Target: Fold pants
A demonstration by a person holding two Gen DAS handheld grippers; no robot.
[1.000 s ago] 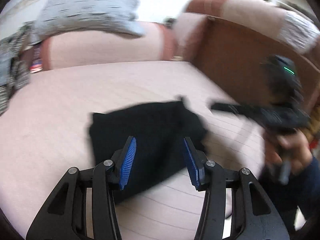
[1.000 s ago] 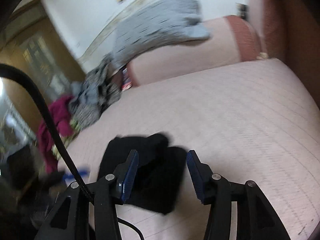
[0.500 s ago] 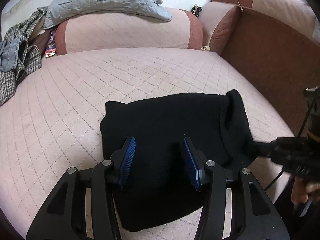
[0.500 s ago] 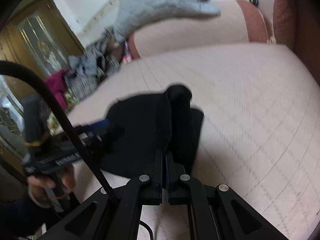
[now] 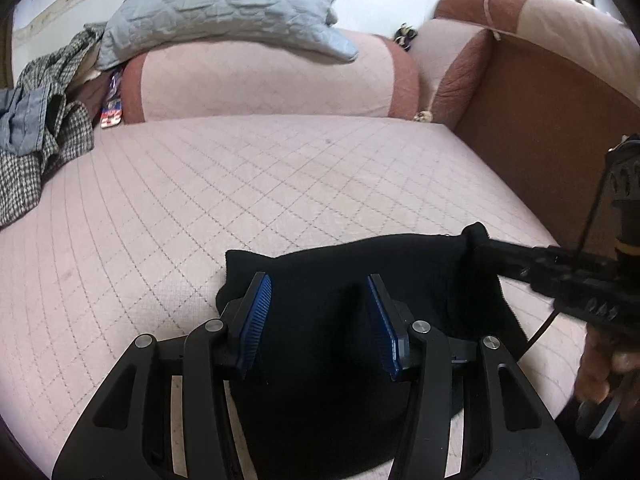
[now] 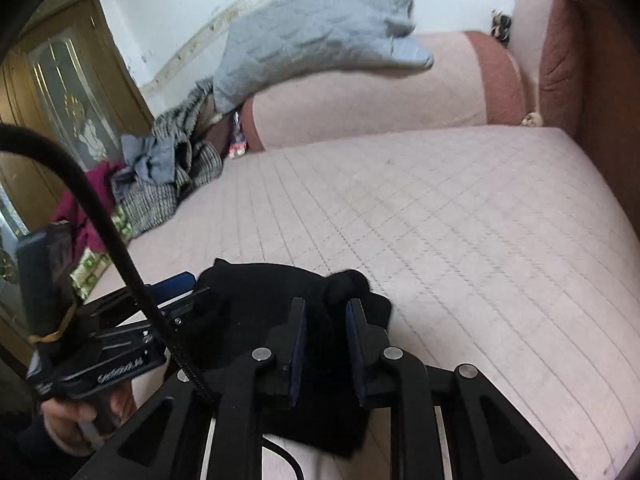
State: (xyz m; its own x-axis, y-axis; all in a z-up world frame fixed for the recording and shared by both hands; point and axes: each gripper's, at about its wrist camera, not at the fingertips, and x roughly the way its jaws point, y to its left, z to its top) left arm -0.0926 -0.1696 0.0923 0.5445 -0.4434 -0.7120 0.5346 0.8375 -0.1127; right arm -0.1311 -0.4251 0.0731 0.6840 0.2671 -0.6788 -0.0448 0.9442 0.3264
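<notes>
Left wrist view: the black pants [image 5: 340,320] are seen as a compact folded bundle in the lower centre of the frame, lying on the pink quilted bed [image 5: 280,184]. The left gripper [image 5: 318,316] is held over the bundle with its blue pads [image 5: 256,316] spread apart and nothing clamped between them. At the right edge of the frame the right gripper [image 5: 484,248] is seen touching a raised corner of the cloth. In the right wrist view, the right gripper [image 6: 326,332] is shown with its jaws opening; the small peak of fabric stands between them, apparently no longer pinched. The folding is judged nearly finished: the bundle is already small, and only that upstanding corner seems left to be flattened. A pile of clothes [image 6: 168,176] is visible at the left of that frame.
</notes>
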